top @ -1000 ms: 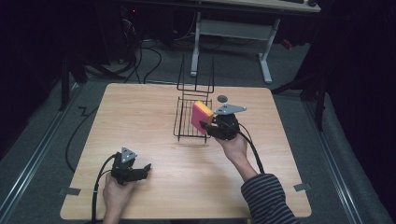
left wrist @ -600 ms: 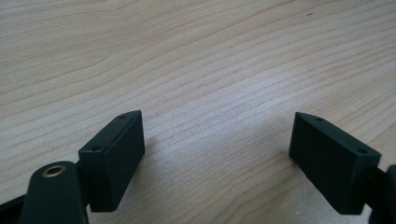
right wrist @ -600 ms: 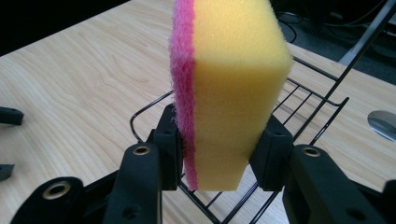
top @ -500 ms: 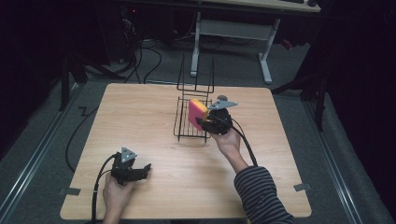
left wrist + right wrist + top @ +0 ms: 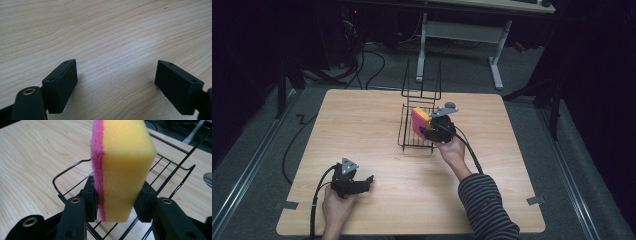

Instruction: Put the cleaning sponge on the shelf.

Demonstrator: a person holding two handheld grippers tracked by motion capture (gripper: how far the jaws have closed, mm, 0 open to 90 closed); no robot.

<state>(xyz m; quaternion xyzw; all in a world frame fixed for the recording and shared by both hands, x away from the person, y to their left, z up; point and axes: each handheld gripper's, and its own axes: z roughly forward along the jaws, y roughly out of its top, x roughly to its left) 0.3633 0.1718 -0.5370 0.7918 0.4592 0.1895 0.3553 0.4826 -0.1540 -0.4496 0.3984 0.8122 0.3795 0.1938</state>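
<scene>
Right gripper (image 5: 117, 202) clamped on a sponge (image 5: 122, 167), jaws pressing its pink scrub face and yellow foam face near the lower end. Held on edge, long axis upright, over the near-right rim of the black wire basket (image 5: 412, 131) toward the table's (image 5: 362, 120) far edge. Sponge's bottom end cut off behind the jaws. Left gripper (image 5: 116, 85) wide apart, holding nothing, low over bare wood by the near-left corner.

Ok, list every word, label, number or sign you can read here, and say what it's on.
None: no readable text anywhere.
Sponge: plain yellow and pink, no print.
Wire rack: bare black wire, no label.
Table: wood grain only.
Right gripper and left gripper: plain black jaws, no markings.
</scene>
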